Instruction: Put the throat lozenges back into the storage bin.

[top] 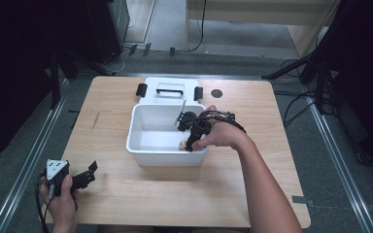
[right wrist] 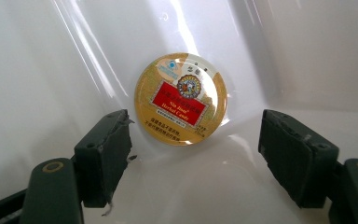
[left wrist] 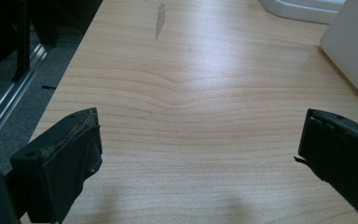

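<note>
Well to the left of the white rectangular plastic tub [top: 136, 131], near the front corner of the pale wooden table [top: 116, 194], the person's left hand [top: 60, 199] holds the left gripper [top: 90, 172]. Its own view shows what the high view cannot: the black jaws stand wide apart over bare wood grain with nothing between them, and a corner of the tub's outer wall sits off to one side.

Inside the tub, at its front right corner, lies a round gold metal tin [right wrist: 181, 99], flat on the white floor. In the high view it is a small pale spot. The right gripper view brings out its label: a red panel with white script that looks like "Nin Jiom Herbal Candy", a round crest above it, and lines of Chinese print too small to read.

The right gripper [right wrist: 196, 140] reaches down into the tub over its right rim. Its jaws are parted, one on either side of the tin, and neither pad touches it.

Just behind the tub lies a white plastic lid with black handle and clips [top: 170, 87].
</note>
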Motion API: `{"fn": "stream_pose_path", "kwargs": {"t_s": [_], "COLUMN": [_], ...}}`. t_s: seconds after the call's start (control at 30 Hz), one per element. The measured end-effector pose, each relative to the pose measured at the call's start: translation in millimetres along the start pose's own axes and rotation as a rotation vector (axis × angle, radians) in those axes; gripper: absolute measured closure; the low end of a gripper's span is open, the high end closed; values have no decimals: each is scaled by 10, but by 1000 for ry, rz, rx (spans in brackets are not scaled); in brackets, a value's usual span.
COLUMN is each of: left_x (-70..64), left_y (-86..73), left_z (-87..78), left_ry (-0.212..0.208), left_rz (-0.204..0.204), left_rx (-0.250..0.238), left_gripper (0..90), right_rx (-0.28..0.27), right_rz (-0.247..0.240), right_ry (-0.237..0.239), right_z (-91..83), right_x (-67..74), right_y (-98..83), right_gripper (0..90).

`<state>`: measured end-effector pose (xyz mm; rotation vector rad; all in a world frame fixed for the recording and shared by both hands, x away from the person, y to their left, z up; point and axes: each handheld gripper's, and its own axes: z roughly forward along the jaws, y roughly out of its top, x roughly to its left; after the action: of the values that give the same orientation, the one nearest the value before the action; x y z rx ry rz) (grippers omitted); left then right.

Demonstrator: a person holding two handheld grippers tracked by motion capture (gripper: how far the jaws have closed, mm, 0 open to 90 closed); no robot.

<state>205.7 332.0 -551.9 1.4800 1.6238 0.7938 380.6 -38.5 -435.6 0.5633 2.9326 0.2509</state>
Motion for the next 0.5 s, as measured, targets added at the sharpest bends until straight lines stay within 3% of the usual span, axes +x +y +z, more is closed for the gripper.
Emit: {"fn": "stream_pose_path", "kwargs": {"t_s": [0.23, 0.5], "left_x": [2, 0], "left_y": [1, 1], "left_z": [0, 2], "left_ry": [-1, 0], "left_rz": [-1, 0], "left_rx": [2, 2], "left_gripper": [0, 0], "right_rx": [-9, -41], "right_rz": [26, 24], "right_ry": [-5, -14], "right_z": [-60, -231], "right_x": [-10, 8], "right_y": [0, -4], "right_gripper": [250, 244]}}
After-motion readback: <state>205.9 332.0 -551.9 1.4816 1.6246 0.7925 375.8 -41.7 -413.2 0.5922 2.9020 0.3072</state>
